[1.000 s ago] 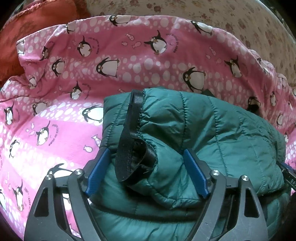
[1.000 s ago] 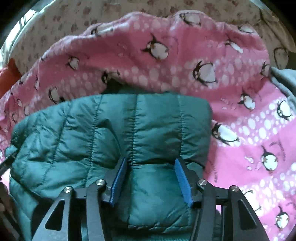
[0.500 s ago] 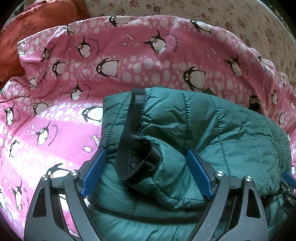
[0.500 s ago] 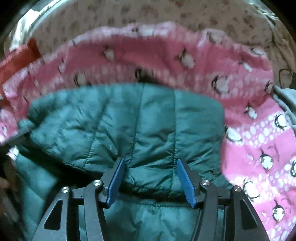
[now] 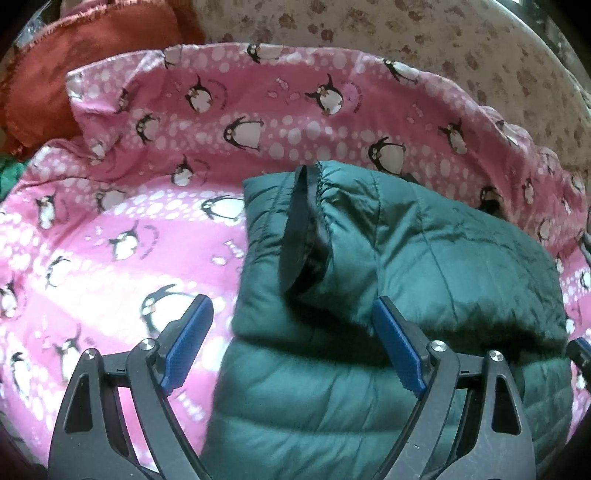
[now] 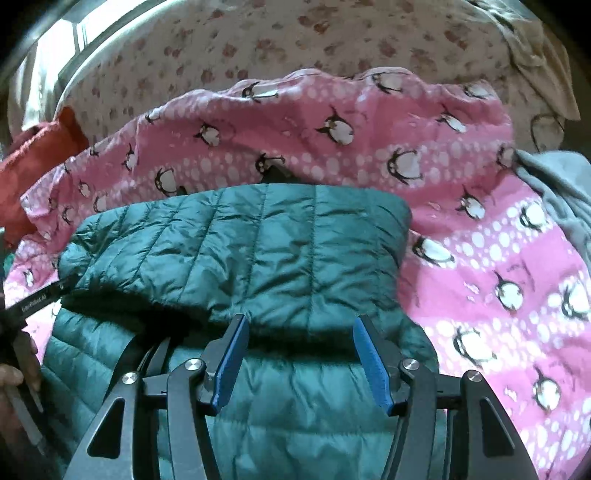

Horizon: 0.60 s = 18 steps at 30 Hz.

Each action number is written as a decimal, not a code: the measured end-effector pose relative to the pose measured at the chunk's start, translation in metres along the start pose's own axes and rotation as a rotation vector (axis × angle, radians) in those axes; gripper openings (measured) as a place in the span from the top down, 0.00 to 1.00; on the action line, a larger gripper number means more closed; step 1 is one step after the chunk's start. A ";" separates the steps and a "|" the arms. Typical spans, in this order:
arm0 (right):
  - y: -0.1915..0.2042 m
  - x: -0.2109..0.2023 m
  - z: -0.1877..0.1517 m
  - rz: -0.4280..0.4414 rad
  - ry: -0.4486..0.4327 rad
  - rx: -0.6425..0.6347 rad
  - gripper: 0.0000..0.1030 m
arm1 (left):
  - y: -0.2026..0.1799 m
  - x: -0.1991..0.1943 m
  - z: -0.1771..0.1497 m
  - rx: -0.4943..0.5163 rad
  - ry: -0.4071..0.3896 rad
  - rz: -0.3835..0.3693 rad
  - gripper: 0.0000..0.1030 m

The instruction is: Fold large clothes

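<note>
A teal quilted jacket (image 5: pixel 424 258) lies folded over on a pink penguin blanket (image 5: pixel 129 240). A black-trimmed sleeve cuff (image 5: pixel 299 229) rests on top near its left edge. My left gripper (image 5: pixel 291 306) hovers open just short of that edge, one pad over the blanket and one over the jacket, pressing nothing. In the right wrist view the jacket (image 6: pixel 258 240) shows its folded edge right in front of my right gripper (image 6: pixel 300 321). That gripper is open too, and its pads stand clear of the fabric.
An orange cloth (image 5: pixel 74 55) lies at the back left and a floral sheet (image 5: pixel 406 29) behind the blanket. A grey garment (image 6: pixel 554 181) sits at the right edge. A hand (image 6: pixel 14 376) shows at the left of the right wrist view.
Both grippers have let go of the jacket's fold and drawn back and up from it. The left jaws stand wider. The jacket stays folded where it lay.
</note>
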State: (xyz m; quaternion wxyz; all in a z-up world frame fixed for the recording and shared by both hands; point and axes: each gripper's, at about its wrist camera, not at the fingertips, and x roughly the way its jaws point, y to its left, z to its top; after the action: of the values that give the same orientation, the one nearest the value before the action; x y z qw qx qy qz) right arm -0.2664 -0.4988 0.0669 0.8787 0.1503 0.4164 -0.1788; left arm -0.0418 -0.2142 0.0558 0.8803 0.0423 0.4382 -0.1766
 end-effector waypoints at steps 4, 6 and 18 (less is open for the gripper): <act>-0.005 -0.012 -0.016 0.017 0.020 0.028 0.45 | 0.003 -0.019 -0.021 0.040 0.005 0.006 0.14; -0.006 -0.016 -0.026 0.027 0.029 0.027 0.45 | 0.004 -0.029 -0.035 0.061 0.008 0.012 0.14; -0.004 -0.049 -0.085 0.046 0.036 0.032 0.45 | 0.026 -0.071 -0.098 0.060 0.017 0.019 0.14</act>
State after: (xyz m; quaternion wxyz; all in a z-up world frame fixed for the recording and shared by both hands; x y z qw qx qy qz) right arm -0.3551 -0.4577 0.0533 0.8723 0.1774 0.4258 -0.1624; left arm -0.1464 -0.1480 0.0492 0.8766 0.0745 0.4397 -0.1810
